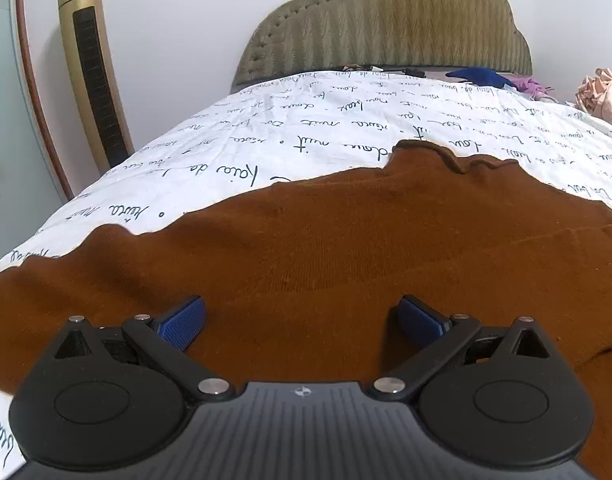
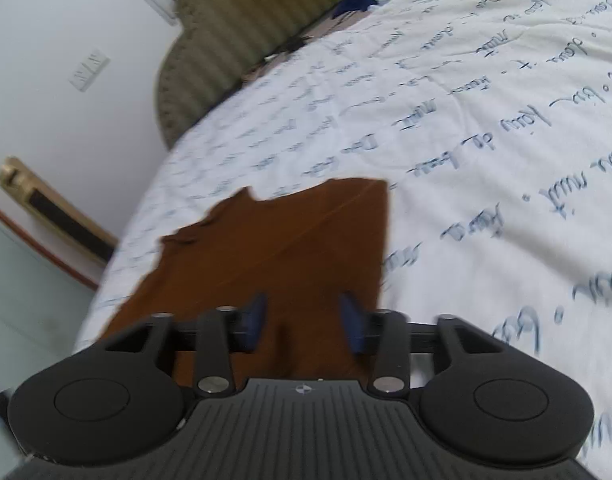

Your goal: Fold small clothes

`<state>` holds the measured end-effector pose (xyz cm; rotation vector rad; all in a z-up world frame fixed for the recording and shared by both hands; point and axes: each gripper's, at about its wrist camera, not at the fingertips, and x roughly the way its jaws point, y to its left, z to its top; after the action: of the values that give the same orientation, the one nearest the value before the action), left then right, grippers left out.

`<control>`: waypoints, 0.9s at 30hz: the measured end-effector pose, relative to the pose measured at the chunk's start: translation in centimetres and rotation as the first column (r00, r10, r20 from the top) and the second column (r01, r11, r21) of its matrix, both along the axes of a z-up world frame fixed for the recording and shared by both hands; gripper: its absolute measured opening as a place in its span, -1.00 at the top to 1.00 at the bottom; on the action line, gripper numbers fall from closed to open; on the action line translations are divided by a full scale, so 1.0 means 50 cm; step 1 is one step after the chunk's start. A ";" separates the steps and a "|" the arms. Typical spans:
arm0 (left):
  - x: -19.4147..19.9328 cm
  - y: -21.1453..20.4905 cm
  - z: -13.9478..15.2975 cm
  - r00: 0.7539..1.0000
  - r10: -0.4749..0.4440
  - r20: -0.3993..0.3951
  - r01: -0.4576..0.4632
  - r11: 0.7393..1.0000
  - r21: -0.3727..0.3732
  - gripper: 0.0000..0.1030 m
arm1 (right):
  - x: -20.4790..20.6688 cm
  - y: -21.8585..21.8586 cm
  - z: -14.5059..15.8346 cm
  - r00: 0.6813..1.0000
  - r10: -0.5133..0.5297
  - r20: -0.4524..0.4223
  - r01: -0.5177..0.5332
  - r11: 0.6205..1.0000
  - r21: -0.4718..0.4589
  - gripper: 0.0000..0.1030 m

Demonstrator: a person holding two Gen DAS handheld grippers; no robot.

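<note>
Left hand-held gripper (image 1: 302,320): jaws spread wide, nothing between the blue pads (image 1: 186,322); it hovers low over the near part of the garment, and whether the fingers touch the cloth cannot be told.
Right hand-held gripper (image 2: 302,322): jaws parted to a middling gap, brown cloth showing between them; the picture is blurred, so whether the pads bear on the cloth or merely hang above it cannot be told. No pinched fold is evident.
Brown garment (image 1: 326,248): a knit top lying spread on the bed, near the viewer's side. In the right wrist view its right edge (image 2: 386,236) runs straight and clean, with a seam line crossing the panel, which suggests one side is already turned in. The far edge, with the neckline (image 1: 450,152), is uneven and wavy.
Bed cover (image 1: 266,140): white with handwritten script, carrying the garment; lightly wrinkled.
Progress, as judged: early to middle. At most one lengthwise fold appears made; the left side looks still broad and flat, and the crosswise folds remain to do.
Far end of bed: a heap of blue and purple clothes (image 1: 490,78) and a pink bundle (image 1: 604,94) near the padded headboard (image 1: 386,24), presumably awaiting folding.
Beyond the bed: a gold tower fan (image 1: 92,68) against the wall.
</note>
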<state>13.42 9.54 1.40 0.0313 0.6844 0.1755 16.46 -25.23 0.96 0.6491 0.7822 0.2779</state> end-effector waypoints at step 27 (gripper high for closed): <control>0.017 -0.002 -0.008 1.000 0.017 0.010 -0.017 1.000 -0.010 -1.00 | -0.156 -0.057 -0.105 0.927 -0.370 -0.056 0.372 0.890 0.263 0.78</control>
<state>14.27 9.47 1.01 0.0152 0.6758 0.1889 8.68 -28.07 -4.30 1.0423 0.6123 0.0294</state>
